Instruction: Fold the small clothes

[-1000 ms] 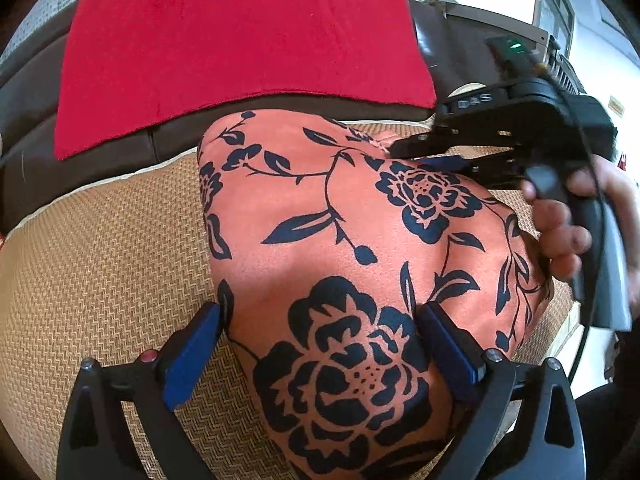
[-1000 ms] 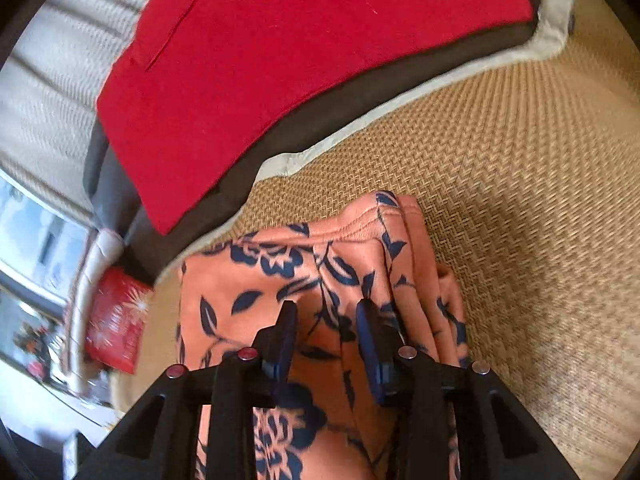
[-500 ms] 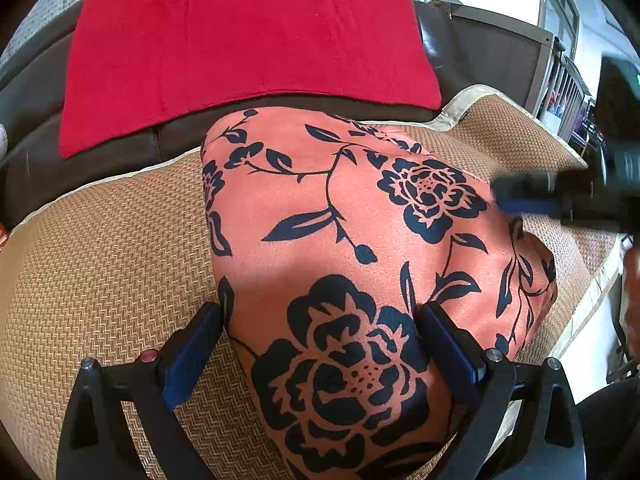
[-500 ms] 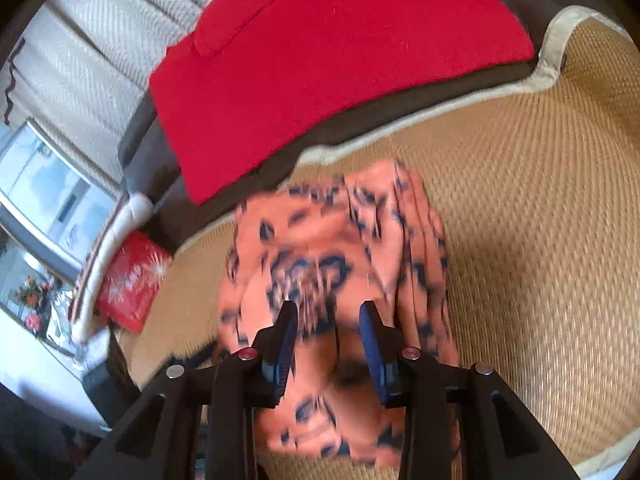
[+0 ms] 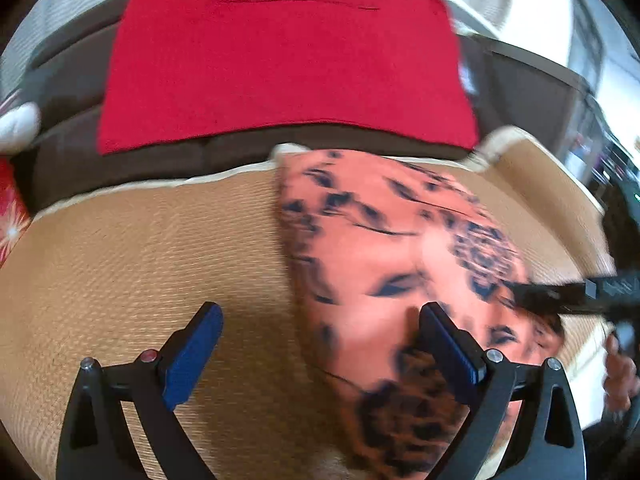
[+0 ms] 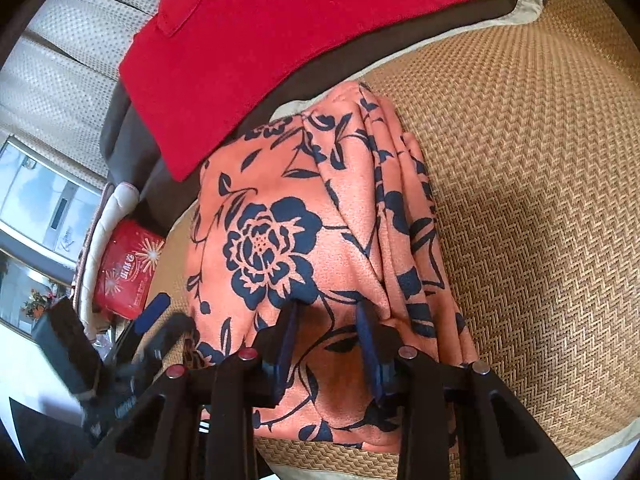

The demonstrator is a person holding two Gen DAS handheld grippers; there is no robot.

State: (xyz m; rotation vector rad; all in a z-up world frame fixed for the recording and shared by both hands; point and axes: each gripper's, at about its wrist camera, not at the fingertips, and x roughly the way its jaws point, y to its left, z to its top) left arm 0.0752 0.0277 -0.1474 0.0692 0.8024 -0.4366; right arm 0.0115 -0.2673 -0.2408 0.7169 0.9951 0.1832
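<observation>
A folded orange garment with dark blue flowers lies on the woven tan mat; it also shows, blurred, in the left wrist view. My left gripper is open and empty, its right pad over the garment's left edge, its left pad over bare mat. My right gripper hovers over the garment's near end with a narrow gap between its pads and nothing in it. The right gripper also shows in the left wrist view at the right edge. The left gripper shows in the right wrist view at lower left.
A red cloth lies on the dark sofa back behind the mat. A red box stands to the left of the mat. The mat's pale border runs along the near right edge.
My left gripper has slid left off the garment, so the garment no longer lies between its pads. My right gripper has pulled back toward the garment's near end, and the garment's top edge looks flatter.
</observation>
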